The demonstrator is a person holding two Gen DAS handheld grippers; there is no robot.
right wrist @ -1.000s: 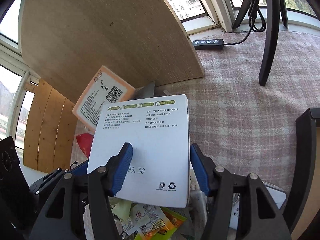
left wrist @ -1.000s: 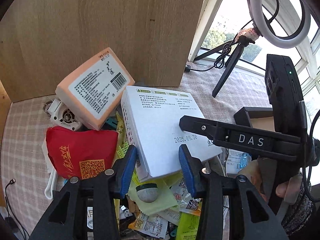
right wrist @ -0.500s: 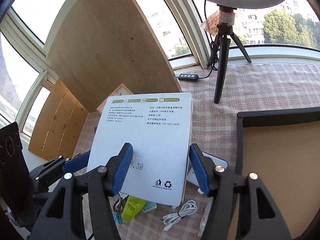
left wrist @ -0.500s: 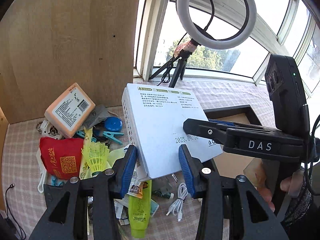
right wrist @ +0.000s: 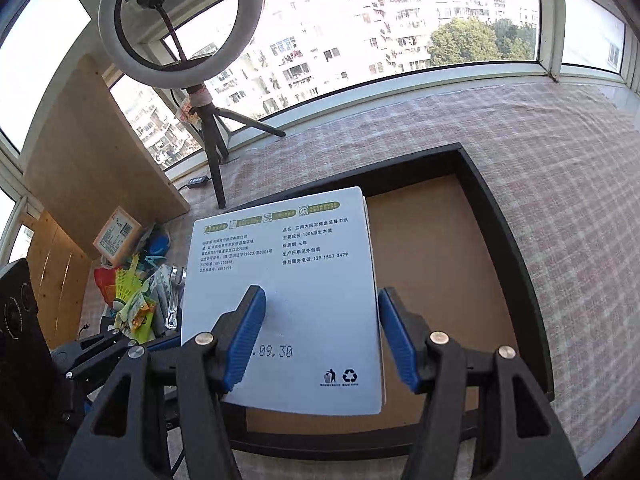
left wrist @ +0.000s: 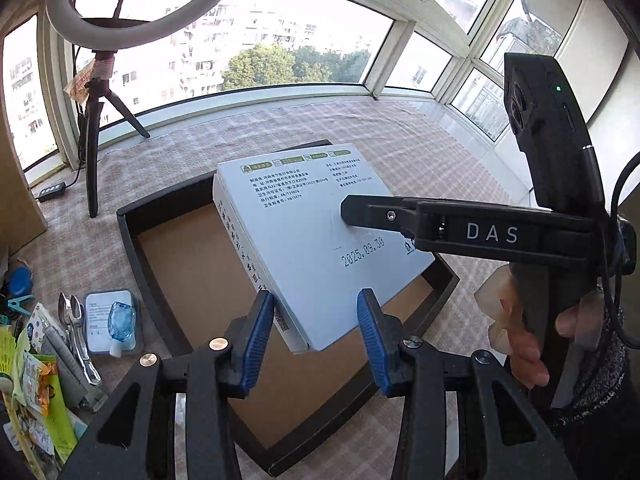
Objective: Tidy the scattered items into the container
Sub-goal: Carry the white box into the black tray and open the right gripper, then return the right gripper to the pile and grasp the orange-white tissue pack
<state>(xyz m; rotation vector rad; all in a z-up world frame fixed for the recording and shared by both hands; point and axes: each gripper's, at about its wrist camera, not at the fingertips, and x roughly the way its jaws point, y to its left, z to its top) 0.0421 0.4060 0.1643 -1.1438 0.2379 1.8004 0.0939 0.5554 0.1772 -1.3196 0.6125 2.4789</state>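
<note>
A flat white tissue box [left wrist: 308, 232] with printed text hangs above a black-rimmed tray [left wrist: 128, 224] with a brown floor. My left gripper [left wrist: 316, 332] grips the box's near corner. My right gripper [right wrist: 320, 340] clamps the box [right wrist: 288, 280] across its width; in the left wrist view its finger lies on the box's top face. The tray's rim [right wrist: 504, 232] shows behind and beside the box in the right wrist view. The tray floor under the box is hidden.
A pile of scattered items lies left of the tray: a wet-wipe pack [left wrist: 108, 320], spoons [left wrist: 74, 320], snack packets [left wrist: 36, 392], a shuttlecock [right wrist: 126, 284], an orange box [right wrist: 118, 236]. A ring light on a tripod [right wrist: 212, 152] and a wooden board [right wrist: 92, 152] stand behind.
Both grippers have carried the white box right, away from the pile, to a spot over the tray. The grip on the box is unchanged.
</note>
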